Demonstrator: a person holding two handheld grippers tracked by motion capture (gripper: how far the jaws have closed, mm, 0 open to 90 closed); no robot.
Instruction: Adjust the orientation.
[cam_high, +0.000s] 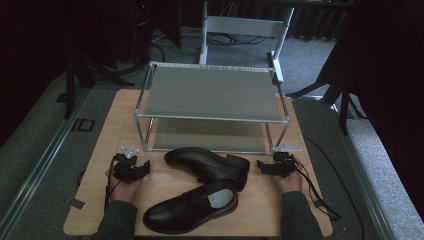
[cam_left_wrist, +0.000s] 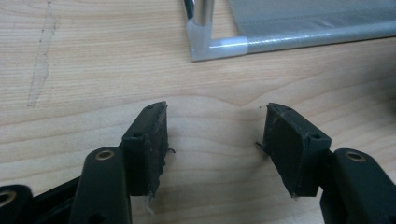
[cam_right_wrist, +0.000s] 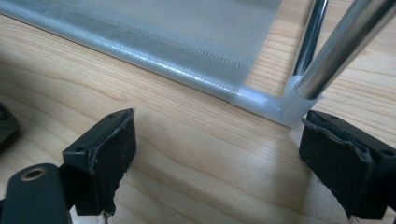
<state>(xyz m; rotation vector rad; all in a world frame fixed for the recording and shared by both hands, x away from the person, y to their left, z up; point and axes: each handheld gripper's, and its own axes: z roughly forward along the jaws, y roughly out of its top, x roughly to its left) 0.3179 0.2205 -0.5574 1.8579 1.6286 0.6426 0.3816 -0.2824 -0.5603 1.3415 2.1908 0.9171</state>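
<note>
1. left gripper (cam_high: 131, 167) rests on the wooden worktop (cam_high: 95, 170), jaws wide apart and empty.
2. near black leather shoe (cam_high: 192, 206) lies aslant, toe toward the near left, heel toward the far right.
3. far shoe (cam_high: 207, 163) lies crosswise, toe left, before the two-tier shoe rack (cam_high: 210, 92).
4. right gripper (cam_high: 274, 166) sits near the rack's corner leg (cam_right_wrist: 327, 51), jaws wide apart and empty.
</note>
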